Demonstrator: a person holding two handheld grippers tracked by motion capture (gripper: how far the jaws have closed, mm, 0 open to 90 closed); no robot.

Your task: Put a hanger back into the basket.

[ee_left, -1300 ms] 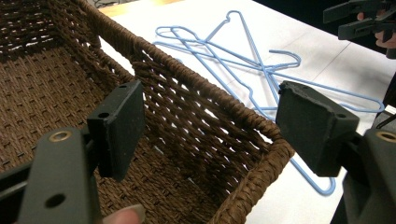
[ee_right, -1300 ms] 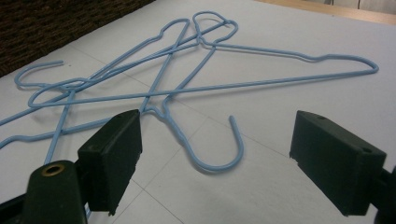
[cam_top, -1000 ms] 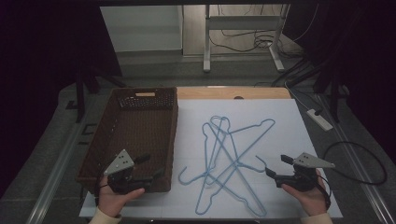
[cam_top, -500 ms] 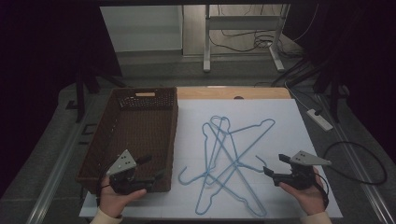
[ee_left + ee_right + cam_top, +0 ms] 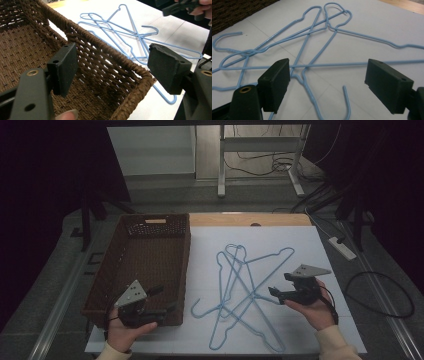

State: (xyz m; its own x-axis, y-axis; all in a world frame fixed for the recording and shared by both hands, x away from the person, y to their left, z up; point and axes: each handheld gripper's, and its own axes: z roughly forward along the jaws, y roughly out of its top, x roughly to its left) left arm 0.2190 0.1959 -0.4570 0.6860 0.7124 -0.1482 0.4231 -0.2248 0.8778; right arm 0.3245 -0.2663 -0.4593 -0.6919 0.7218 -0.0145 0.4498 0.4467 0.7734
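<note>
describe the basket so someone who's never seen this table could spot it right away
Start from the white sheet covering the table. Along its left edge, on the person's left, sits the basket, a long rectangular one with the left gripper held at its near corner. It is dark brown and woven with raised walls, while its neighbours, the hangers, are thin light-blue wire lying flat on the sheet.

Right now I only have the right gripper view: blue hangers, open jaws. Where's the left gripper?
Observer: The left gripper is at the near right corner of the brown wicker basket, jaws open.
Operator: Anything in the basket?
Observer: No. The left gripper view shows bare weave inside.
Operator: Are any hangers over the rim?
Observer: None. In the high view the hangers all lie on the white sheet, to the right of the basket.
</note>
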